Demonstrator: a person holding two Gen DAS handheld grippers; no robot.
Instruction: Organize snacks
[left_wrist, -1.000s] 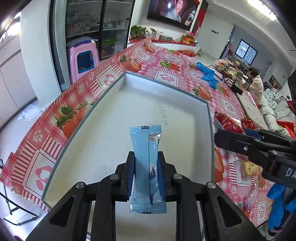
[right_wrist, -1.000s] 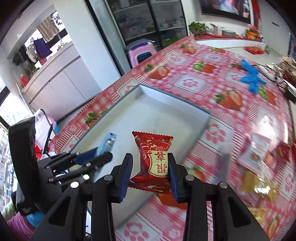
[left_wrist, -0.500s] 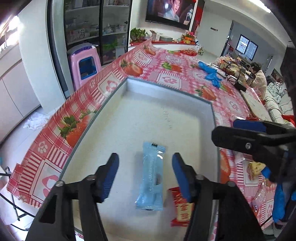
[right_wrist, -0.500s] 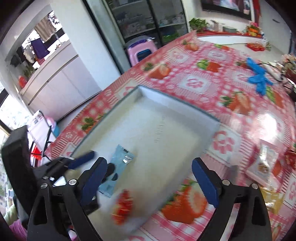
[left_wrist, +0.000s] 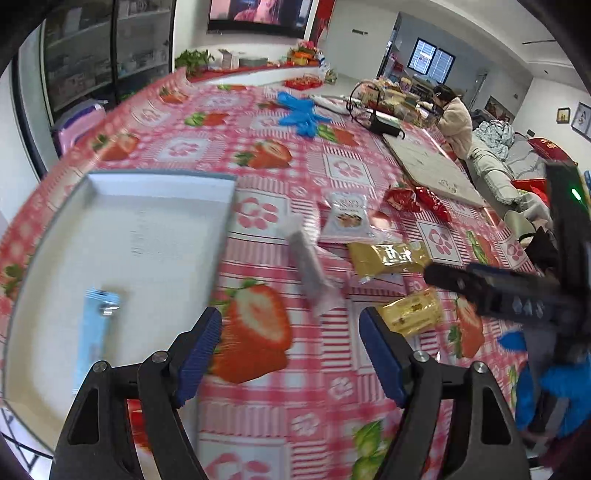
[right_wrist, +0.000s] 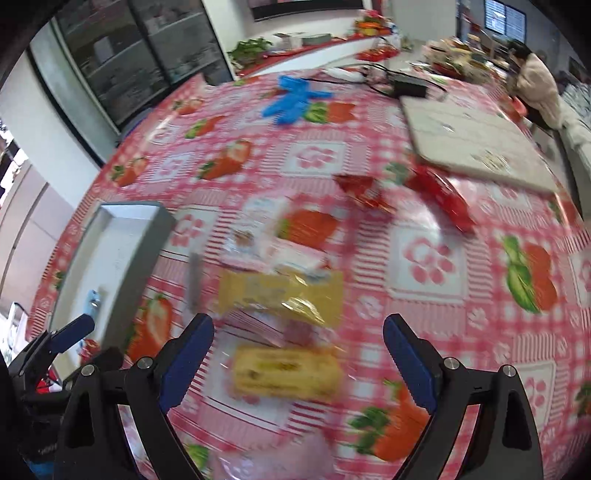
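Both views are smeared by motion blur, so most wrapper print cannot be read. The left claw (left_wrist: 290, 339) is spread wide and holds nothing; it hovers over the strawberry-patterned cloth of the counter (left_wrist: 258, 155), just right of a shallow white tray (left_wrist: 122, 236). The tray's near end is cut off behind the claw arm. Inside the tray lies one light blue snack bar (left_wrist: 88, 332), near the lower left; the remaining tray floor is bare white. In the right wrist view a scrap of red wrapper (right_wrist: 88, 347) shows at the tray's near end, mostly hidden behind the left claw's finger, and it is unclear whether it lies inside the tray.

The right claw (right_wrist: 297, 358) is also wide apart and empty, poised above a yellow snack pack (right_wrist: 284, 373) lying on the cloth between its fingers. Just beyond sits a longer gold packet (right_wrist: 280, 291), partly under a pale pink-and-white packet (right_wrist: 273, 243). A grey stick pack (left_wrist: 308, 266) lies between the tray and this cluster. Two red packets (right_wrist: 439, 195) rest further off, near a flat white board (right_wrist: 469, 140). Blue gloves (left_wrist: 301, 114) lie toward the far side. Open cloth lies between the loose snacks and the tray's right edge.
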